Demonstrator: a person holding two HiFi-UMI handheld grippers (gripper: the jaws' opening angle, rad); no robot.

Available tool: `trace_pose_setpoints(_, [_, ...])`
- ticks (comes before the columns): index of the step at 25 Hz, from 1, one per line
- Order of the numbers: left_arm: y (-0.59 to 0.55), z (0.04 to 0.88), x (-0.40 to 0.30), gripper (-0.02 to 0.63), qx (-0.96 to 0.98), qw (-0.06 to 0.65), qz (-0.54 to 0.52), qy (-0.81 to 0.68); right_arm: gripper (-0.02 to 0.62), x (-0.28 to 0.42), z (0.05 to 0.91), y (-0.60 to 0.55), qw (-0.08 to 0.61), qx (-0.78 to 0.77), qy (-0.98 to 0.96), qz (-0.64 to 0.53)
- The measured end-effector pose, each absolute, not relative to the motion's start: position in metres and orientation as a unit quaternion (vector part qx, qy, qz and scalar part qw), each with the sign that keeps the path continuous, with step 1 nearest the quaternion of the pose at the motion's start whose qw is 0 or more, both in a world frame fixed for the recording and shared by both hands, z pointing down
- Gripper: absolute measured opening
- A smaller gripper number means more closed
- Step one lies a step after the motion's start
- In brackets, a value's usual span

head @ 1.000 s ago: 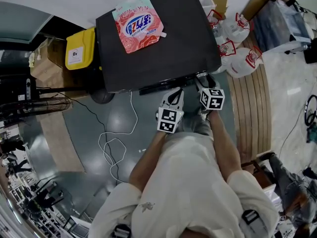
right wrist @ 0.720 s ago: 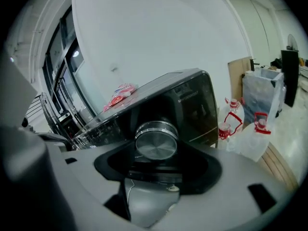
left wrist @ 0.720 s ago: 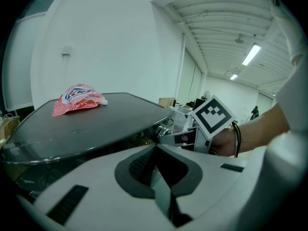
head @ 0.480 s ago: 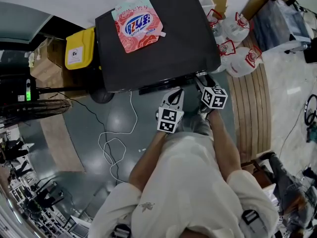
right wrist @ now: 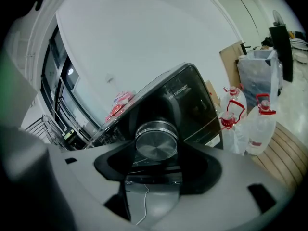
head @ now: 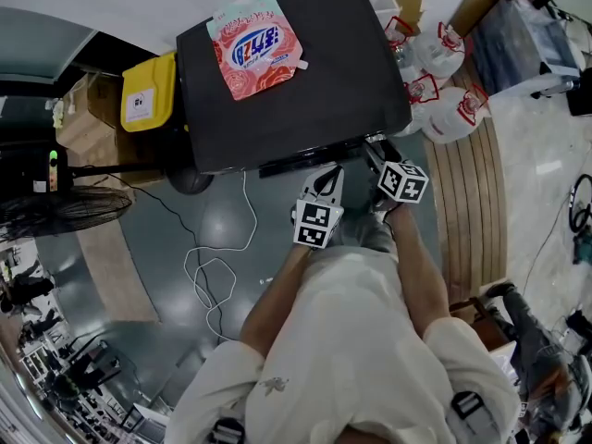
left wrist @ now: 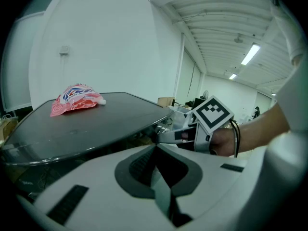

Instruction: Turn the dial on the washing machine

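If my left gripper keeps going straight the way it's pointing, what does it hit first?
Most likely the front edge of the washing machine, just left of the dial that the right gripper holds. The left gripper is shut, and depth is hard to judge.

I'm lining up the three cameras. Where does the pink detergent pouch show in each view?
Head view: the pink detergent pouch lies top centre, on the back of the machine.
Left gripper view: left of centre, on the far edge of the top.
Right gripper view: small, left of centre, up and left of the dial.
Shared landmark: the washing machine's dark top.
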State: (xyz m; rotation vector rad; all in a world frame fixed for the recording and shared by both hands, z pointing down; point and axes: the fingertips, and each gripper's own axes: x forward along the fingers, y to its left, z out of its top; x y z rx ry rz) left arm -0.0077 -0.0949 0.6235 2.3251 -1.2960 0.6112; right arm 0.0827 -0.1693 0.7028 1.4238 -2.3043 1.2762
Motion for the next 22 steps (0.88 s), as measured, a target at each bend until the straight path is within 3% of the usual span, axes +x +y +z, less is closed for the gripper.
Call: trace_pose_setpoints(22, [-0.0937,0.6258,-0.0077,0.012,0.836,0.203,0.220,-0.459,0.285,0.0780,0.7007,-0.1705,-0.031,0.449,-0.735,0.506])
